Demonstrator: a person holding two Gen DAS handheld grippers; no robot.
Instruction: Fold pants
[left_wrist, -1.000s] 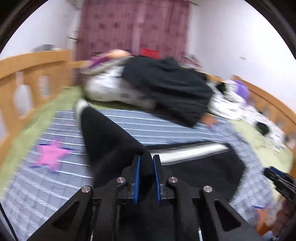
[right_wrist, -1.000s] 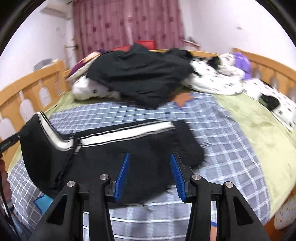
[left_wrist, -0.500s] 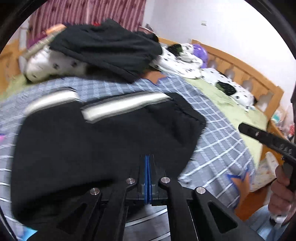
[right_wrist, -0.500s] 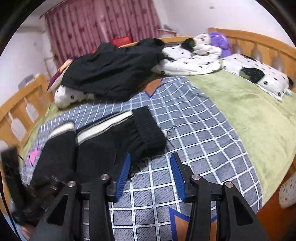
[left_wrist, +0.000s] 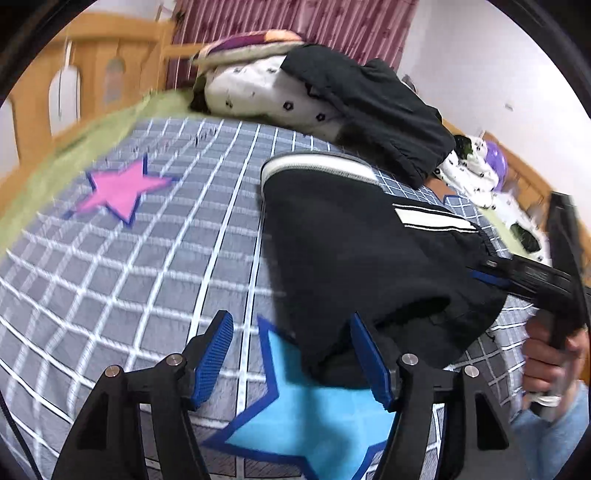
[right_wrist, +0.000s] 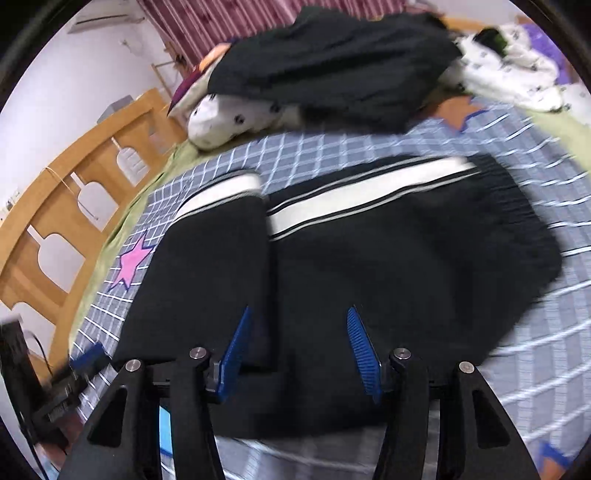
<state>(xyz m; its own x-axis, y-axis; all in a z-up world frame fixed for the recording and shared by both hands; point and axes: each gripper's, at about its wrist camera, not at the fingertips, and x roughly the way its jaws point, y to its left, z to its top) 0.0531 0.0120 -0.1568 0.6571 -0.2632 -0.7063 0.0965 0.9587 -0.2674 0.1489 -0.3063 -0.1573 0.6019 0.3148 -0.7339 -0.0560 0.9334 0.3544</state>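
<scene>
The black pants (left_wrist: 354, 243) with a white side stripe lie folded on the grey checked blanket (left_wrist: 147, 266). In the right wrist view the pants (right_wrist: 388, 266) fill the middle, with a folded leg panel on the left over the rest. My left gripper (left_wrist: 291, 354) is open and empty, just left of the pants' near edge, over a blue star. My right gripper (right_wrist: 295, 350) is open and empty, low over the pants' near edge. The right gripper also shows in the left wrist view (left_wrist: 532, 273), held by a hand at the pants' right side.
A pile of black and white spotted clothes (left_wrist: 332, 96) lies at the far end of the bed. A wooden bed rail (right_wrist: 74, 177) runs along the left. A pink star (left_wrist: 122, 188) marks the blanket. More spotted bedding (right_wrist: 517, 70) sits at the far right.
My left gripper has let go of the pants, opened and drawn back to the left. The leg now lies folded over the rest. My right gripper has moved in low over the pants.
</scene>
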